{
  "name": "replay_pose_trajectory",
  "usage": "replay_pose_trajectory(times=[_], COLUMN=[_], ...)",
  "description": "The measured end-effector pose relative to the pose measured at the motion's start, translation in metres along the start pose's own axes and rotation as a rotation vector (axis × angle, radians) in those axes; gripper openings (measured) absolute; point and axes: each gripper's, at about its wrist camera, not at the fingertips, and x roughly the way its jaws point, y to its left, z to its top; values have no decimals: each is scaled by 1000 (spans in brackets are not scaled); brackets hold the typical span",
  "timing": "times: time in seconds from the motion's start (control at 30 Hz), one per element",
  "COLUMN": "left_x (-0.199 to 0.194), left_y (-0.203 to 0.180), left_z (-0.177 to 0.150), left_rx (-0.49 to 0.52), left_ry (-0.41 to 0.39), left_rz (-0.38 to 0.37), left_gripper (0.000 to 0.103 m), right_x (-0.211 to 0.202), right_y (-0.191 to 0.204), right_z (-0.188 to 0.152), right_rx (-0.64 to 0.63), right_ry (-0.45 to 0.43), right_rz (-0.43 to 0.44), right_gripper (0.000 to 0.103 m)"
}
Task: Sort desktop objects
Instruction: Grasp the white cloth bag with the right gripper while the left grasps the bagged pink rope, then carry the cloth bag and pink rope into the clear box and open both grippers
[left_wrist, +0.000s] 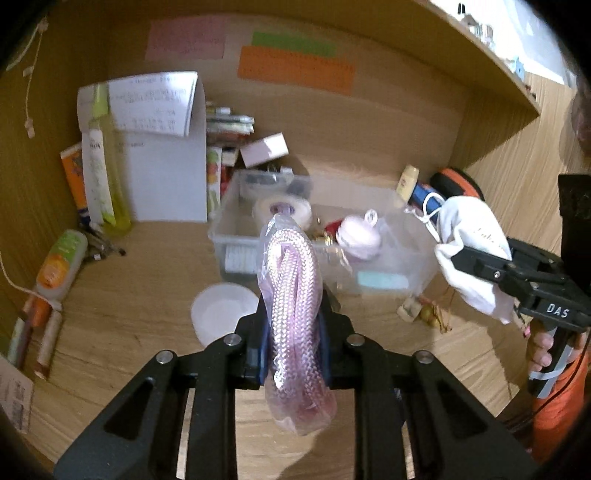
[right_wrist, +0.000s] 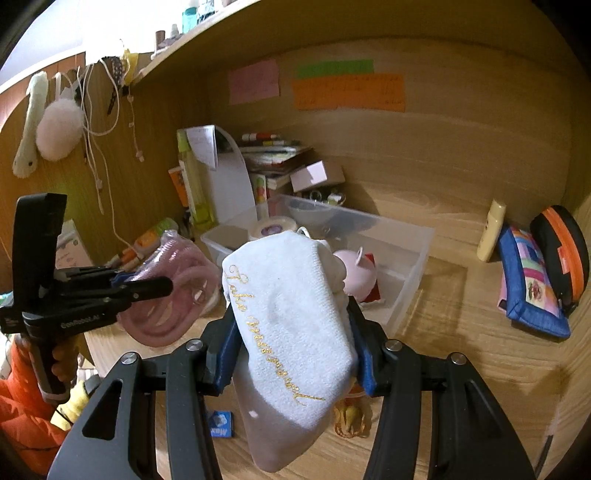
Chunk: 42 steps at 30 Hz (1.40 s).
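My left gripper (left_wrist: 293, 332) is shut on a clear bag of pink braided cord (left_wrist: 293, 295) and holds it above the desk, in front of a clear plastic bin (left_wrist: 417, 258). The right wrist view shows that bag of cord (right_wrist: 173, 284) at the left. My right gripper (right_wrist: 295, 332) is shut on a white cloth pouch with gold lettering (right_wrist: 288, 317), held above the desk near the bin (right_wrist: 406, 266). The left wrist view shows the pouch (left_wrist: 469, 251) at the right. The bin holds a tape roll (left_wrist: 284, 210) and a pink round case (left_wrist: 360, 236).
A white lid (left_wrist: 221, 310) lies on the desk left of the bin. Bottles and tubes (left_wrist: 59, 266) line the left wall. A colourful pouch (right_wrist: 528, 280), an orange-black case (right_wrist: 561, 251) and a cream bottle (right_wrist: 489, 230) sit at the right. Books and papers (left_wrist: 162, 147) stand behind.
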Motion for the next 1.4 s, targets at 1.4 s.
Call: replay_pose_trajectory(times=[1.4], left_x=[98], left_y=[-18], left_z=[111], left_rx=[56], left_ry=[18], left_rz=[-154], left_gripper=[21], right_x=[73], right_y=[-64], right_z=[62], right_rx=[168], right_ry=[7], right_rz=[-74], right_gripper=[48])
